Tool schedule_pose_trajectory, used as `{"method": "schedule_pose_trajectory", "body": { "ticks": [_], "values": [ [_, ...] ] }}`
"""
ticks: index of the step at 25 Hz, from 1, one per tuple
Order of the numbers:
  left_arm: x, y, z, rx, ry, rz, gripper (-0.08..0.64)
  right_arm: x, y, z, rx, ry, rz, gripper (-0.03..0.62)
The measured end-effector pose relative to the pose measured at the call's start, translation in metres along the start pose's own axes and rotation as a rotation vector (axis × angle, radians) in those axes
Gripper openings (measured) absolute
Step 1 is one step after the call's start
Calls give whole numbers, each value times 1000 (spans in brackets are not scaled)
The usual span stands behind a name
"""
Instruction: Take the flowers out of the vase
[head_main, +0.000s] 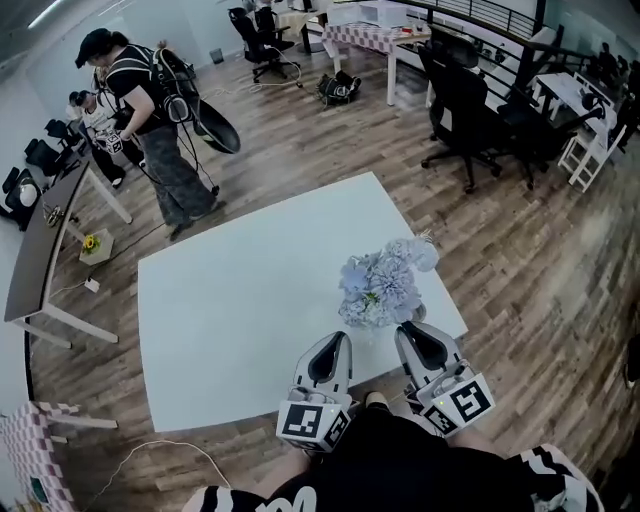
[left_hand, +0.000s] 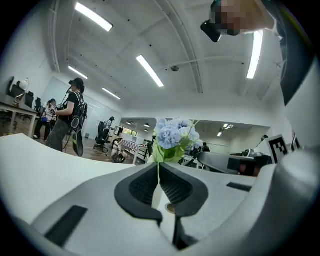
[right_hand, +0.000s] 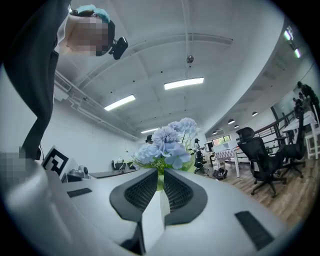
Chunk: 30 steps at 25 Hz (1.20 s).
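The white square tabletop (head_main: 230, 310) stands on a wood-plank floor (head_main: 520, 280). The only thing on it is a vase of pale blue flowers (head_main: 380, 285), upright near its near right corner.

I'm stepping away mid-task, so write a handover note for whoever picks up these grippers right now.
Left gripper: jaws shut, empty, short of the flowers.
Right gripper: same.
Flowers stand upright by the table's near right corner, untouched; the vase is hidden under them.
Done: nothing yet.
To do: open jaws, grip the flowers low, lift them out.
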<state>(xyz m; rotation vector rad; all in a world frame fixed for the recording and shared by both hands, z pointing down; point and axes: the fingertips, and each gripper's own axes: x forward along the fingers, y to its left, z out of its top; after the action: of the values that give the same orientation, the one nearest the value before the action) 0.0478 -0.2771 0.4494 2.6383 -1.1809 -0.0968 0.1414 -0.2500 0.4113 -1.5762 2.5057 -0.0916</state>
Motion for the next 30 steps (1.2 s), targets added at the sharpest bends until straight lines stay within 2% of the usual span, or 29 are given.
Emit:
{"method": "schedule_pose_trajectory", "body": {
  "ticks": [3, 5, 8, 11, 15, 19, 24, 27, 30],
  "values": [
    [-1, 1, 2, -5, 2, -20, 5, -5, 2, 9, -23, -24, -12, 41],
    [0, 2, 2, -1, 1, -28, 5, -7, 2, 10, -17, -23, -14, 163],
    [2, -1, 4, 9, -4, -42, 5, -8, -3, 8, -10, -4, -25, 207],
    [0, -2, 5, 11, -2, -49, 5, -7, -6, 14, -55, 9, -21, 249],
    [-4, 5, 4, 4, 3, -38, 5, 4, -14, 26, -65, 2, 1, 273],
    [-6, 8, 7, 10, -6, -26, 5, 13, -8, 15, -98, 62, 68, 279],
    [-6, 13, 6, 10, -2, -9, 5, 16, -12, 15, -129, 47, 68, 279],
    [-7, 18, 8, 10, -1, 4, 5, 19, -9, 25, -224, 14, 118, 279],
    [-5, 21, 9, 13, -2, 11, 5, 22, -4, 30, -331, 21, 180, 279]
  ]
}}
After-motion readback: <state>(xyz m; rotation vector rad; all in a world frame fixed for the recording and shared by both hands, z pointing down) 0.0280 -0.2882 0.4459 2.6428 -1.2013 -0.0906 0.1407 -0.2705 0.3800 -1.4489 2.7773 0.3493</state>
